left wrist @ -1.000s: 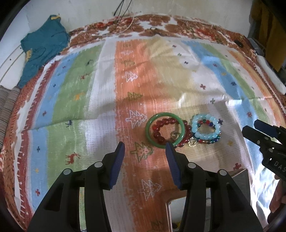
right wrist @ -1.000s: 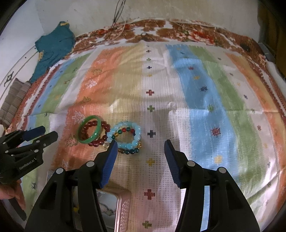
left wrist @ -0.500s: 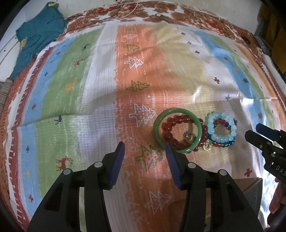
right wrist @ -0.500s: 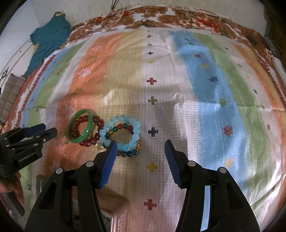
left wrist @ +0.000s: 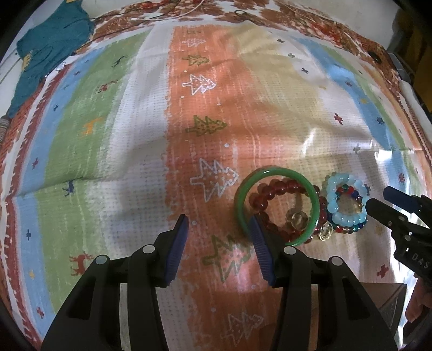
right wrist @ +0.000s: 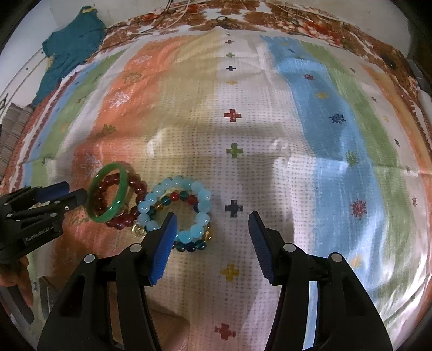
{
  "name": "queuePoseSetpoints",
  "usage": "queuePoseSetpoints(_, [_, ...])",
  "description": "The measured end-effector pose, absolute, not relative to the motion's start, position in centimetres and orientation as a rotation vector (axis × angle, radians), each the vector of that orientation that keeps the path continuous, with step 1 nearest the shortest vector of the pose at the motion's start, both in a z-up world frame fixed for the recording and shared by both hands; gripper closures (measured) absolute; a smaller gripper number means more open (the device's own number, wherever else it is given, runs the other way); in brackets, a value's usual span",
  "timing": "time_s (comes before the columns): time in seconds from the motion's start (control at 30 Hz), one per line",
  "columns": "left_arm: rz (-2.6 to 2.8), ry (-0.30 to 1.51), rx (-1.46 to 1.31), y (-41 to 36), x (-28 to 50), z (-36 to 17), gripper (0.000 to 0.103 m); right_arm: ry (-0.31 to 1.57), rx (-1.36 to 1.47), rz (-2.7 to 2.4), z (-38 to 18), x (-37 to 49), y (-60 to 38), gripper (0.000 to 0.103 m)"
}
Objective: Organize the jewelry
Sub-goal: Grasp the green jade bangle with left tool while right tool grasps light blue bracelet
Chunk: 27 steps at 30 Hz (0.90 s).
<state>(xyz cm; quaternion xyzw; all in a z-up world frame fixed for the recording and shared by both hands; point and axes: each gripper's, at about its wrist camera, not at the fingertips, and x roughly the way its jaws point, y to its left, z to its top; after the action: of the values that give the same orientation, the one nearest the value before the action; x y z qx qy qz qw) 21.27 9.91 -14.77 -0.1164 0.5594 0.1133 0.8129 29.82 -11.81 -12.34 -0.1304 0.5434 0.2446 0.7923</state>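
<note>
A green bangle [left wrist: 243, 194] lies on the striped cloth [left wrist: 135, 135] over a dark red bead bracelet [left wrist: 272, 189]. Just right of them sits a light blue bead bracelet [left wrist: 332, 206] stacked on a multicoloured one. My left gripper [left wrist: 218, 224] is open and empty just left of the bangle; its right finger overlaps the bangle's near rim in this view. My right gripper [right wrist: 212, 218] is open and empty, its left finger beside the light blue bracelet [right wrist: 201, 194]. The right wrist view shows the bangle [right wrist: 124, 186] with the left gripper [right wrist: 74, 191] next to it.
A brown box [left wrist: 388, 297] sits near the front edge, behind the right gripper [left wrist: 388, 199]. A teal garment [left wrist: 51, 46] lies at the cloth's far left corner, with thin cables [left wrist: 189, 13] along the far edge. A hand [right wrist: 13, 272] holds the left gripper.
Both grippers have come down and forward toward the bracelets, which now look larger and closer to the fingertips. Jaw openings are unchanged; the jewelry has not moved.
</note>
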Motion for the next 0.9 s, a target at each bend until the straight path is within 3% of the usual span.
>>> queuePoseSetpoints(0.1, [0.238, 1.202, -0.248, 9.9, 21.7, -15.2, 0.056, 1.175, -0.286, 0.53, -12.7, 30.1, -11.5, 0.05])
queuePoseSetpoints(0.3, [0.247, 1.2, -0.213, 9.9, 22.4, -15.6, 0.056, 1.195, -0.296, 0.53, -13.6, 30.4, -11.2, 0.064])
queuePoseSetpoints(0.47, [0.279, 1.216, -0.166, 9.1, 22.8, -16.0, 0.057, 1.189, -0.297, 0.558, -13.5, 30.2, -11.0, 0.087])
queuePoseSetpoints(0.53, [0.287, 1.221, -0.135, 8.7, 22.9, -16.2, 0.059, 1.179, -0.303, 0.562, -13.3, 30.2, -11.0, 0.088])
queuePoseSetpoints(0.63, [0.272, 1.223, -0.126, 8.5, 23.0, -16.3, 0.077, 1.175, -0.312, 0.569, -13.4, 30.1, -11.2, 0.088])
queuePoseSetpoints(0.7, [0.272, 1.227, -0.123, 8.4, 23.0, -16.3, 0.096, 1.17, -0.318, 0.574, -13.4, 30.1, -11.2, 0.089])
queuePoseSetpoints(0.9, [0.276, 1.218, -0.152, 8.9, 22.4, -15.8, 0.097, 1.151, -0.341, 0.581, -13.0, 29.7, -11.1, 0.091])
